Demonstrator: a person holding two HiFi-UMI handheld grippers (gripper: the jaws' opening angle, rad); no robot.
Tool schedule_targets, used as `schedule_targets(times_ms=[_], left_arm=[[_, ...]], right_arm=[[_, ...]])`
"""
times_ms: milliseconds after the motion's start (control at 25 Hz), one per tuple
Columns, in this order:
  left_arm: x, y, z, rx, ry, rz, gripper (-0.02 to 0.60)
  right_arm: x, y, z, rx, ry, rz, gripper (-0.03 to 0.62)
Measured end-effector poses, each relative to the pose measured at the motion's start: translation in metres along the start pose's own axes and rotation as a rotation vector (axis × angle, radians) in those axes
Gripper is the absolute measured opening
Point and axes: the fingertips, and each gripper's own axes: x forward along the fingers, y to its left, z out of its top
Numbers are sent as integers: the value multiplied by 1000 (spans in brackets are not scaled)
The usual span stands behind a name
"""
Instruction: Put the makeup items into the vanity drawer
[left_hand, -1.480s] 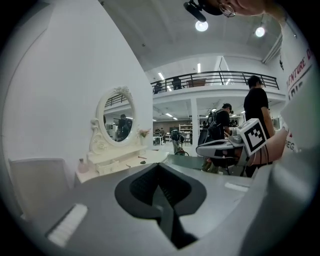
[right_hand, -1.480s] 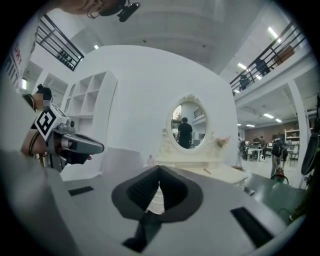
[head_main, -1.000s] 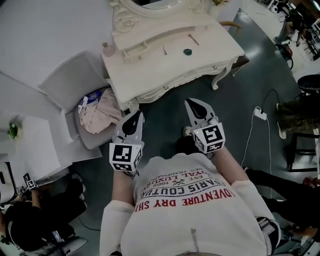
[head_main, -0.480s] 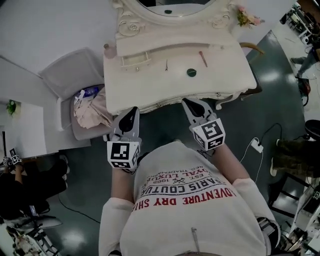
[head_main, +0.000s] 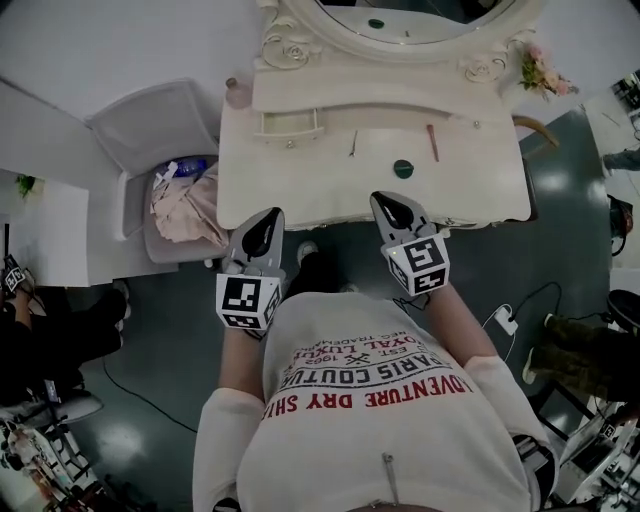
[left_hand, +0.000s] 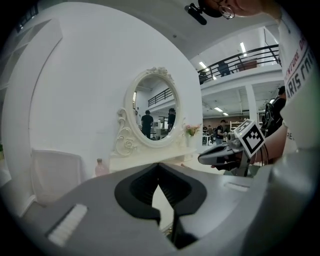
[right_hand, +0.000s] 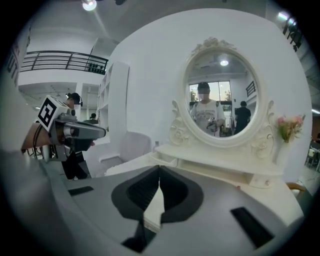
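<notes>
On the cream vanity (head_main: 300, 190) lie a dark green round compact (head_main: 403, 168), a reddish pencil (head_main: 432, 142) and a thin metal stick (head_main: 352, 143). A small drawer (head_main: 288, 124) in the raised shelf looks pulled out. My left gripper (head_main: 268, 218) is shut and empty, its tips at the vanity's front edge, left of the items. My right gripper (head_main: 385, 200) is also shut and empty, just in front of the compact. The left gripper view has the oval mirror (left_hand: 152, 112) ahead and the right gripper (left_hand: 220, 155) beside it. The right gripper view faces the mirror (right_hand: 222, 102).
A pink bottle (head_main: 236, 92) stands at the vanity's back left corner, pink flowers (head_main: 545, 72) at the back right. A grey chair (head_main: 150, 130) holding a heap of cloth (head_main: 185, 205) is left of the vanity. A white cable and plug (head_main: 505, 320) lie on the floor at the right.
Both grippers have come up to the vanity, from over the dark floor to its front edge. The vanity now lies squarely ahead. Both pairs of jaws stayed shut.
</notes>
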Motion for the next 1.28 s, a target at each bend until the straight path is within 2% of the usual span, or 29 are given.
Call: schedule_targets(times_ms=[280,480,560,600,640,960,1280], left_arm=[[53,47,6,-34,-24,-73,11],[92,85,-1,-30,-2,-125,11],[105,97,-6,-33,17,-141,11],[110,102,-9,-37,27,-149,11],[115,106,-11,-41,36,-155,11],[145,136,-29,-59,87,-192,11],[161,149,-38,-66,115,-218,11]], right_arm=[[66,-26,-3,44,118,-22,9],[113,-47,-20,92,226,-56,12],[130,-53,-32,110,279,-67,47],[137,-55,-39,124,310,-71,116],[145,-57,-46,138,337,-75,133],[186,-84,-92,231,469,-151,178],[204,-94,-125,279,576,-174,181]])
